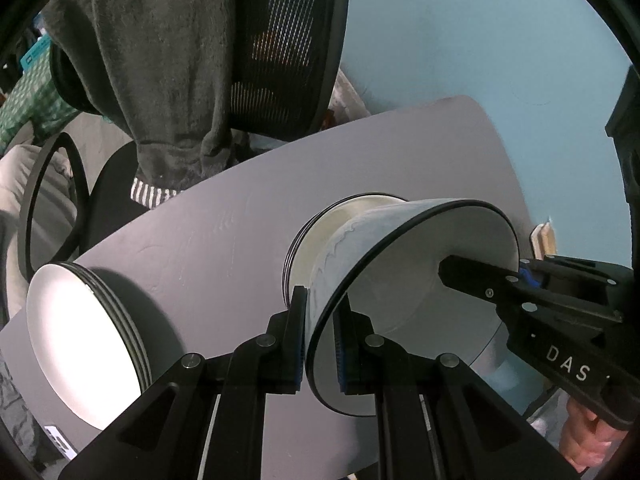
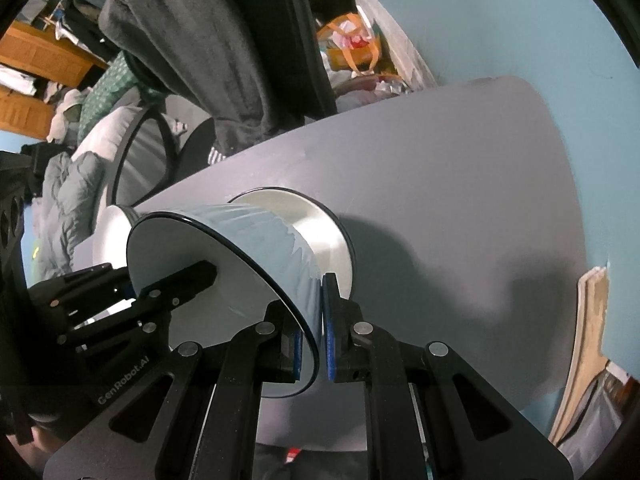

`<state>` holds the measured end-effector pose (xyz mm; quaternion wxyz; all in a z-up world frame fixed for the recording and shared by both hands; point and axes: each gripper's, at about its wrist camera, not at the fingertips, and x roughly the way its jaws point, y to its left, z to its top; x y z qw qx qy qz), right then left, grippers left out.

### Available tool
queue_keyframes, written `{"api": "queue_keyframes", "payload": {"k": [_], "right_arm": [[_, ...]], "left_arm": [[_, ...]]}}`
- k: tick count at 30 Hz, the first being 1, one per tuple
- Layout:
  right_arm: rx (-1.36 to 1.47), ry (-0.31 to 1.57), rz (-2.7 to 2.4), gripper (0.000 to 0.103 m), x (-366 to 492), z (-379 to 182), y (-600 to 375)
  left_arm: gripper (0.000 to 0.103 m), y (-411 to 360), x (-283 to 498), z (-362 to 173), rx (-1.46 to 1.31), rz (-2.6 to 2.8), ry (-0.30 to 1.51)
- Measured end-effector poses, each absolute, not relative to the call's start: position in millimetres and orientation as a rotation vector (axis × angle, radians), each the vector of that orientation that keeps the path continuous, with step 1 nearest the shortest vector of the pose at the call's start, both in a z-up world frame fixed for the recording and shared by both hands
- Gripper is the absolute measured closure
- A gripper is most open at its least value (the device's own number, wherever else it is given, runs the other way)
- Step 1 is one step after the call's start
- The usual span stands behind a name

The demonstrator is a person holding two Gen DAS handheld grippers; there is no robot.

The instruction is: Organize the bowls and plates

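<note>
1. Left wrist view: my left gripper [image 1: 320, 340] is clamped on the black-edged rim of the pale blue ceramic bowl [image 1: 360, 248], one finger inside and one outside, low in the centre of the frame.
2. Right wrist view: my right gripper [image 2: 318, 336] pinches the opposite side of that rim in the same way, so both hands carry the bowl.
3. The bowl sits over the small stack of white plates [image 1: 320, 236] at mid-frame; I cannot tell if it is touching them.
4. At lower left in the left wrist view, a second stack of white dark-rimmed plates [image 1: 76, 344] stands well apart on the grey table [image 1: 224, 232].
5. I judge the plates sorted; the bowl is not yet released.
</note>
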<state>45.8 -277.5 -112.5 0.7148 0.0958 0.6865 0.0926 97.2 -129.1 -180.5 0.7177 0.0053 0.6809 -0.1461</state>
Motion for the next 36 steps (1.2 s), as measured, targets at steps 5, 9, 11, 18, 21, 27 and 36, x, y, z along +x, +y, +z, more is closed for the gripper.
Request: {"api": "queue_keyframes", "payload": {"k": [5, 9, 11, 18, 21, 27, 36], "right_arm": [[0.217, 1.552, 0.215, 0.094, 51.2, -120.1, -283.5], [0.227, 1.563, 0.216, 0.094, 52.7, -124.6, -285.9], [0.236, 1.568, 0.227, 0.094, 54.6, -125.9, -287.2], [0.234, 1.586, 0.239, 0.092, 56.2, -125.9, -285.6], [0.241, 1.582, 0.239, 0.091, 55.2, -123.9, -286.7], [0.237, 1.573, 0.226, 0.083, 52.9, -121.0, -288.4], [0.209, 1.504, 0.224, 0.083, 46.3, -101.1, -286.9]], "left_arm": [[0.092, -131.0, 97.5, -187.3, 0.025, -0.311, 1.523], [0.092, -130.6, 98.7, -187.6, 0.009, -0.307, 1.522], [0.092, -129.3, 100.7, -189.7, -0.001, -0.309, 1.525], [0.092, -132.0, 99.8, -188.6, 0.023, -0.303, 1.53], [0.09, -133.8, 98.1, -186.3, 0.044, -0.295, 1.525], [0.082, -137.5, 97.7, -179.6, 0.087, -0.294, 1.507], [0.065, -134.0, 90.5, -162.3, 0.181, -0.229, 1.43]]}}
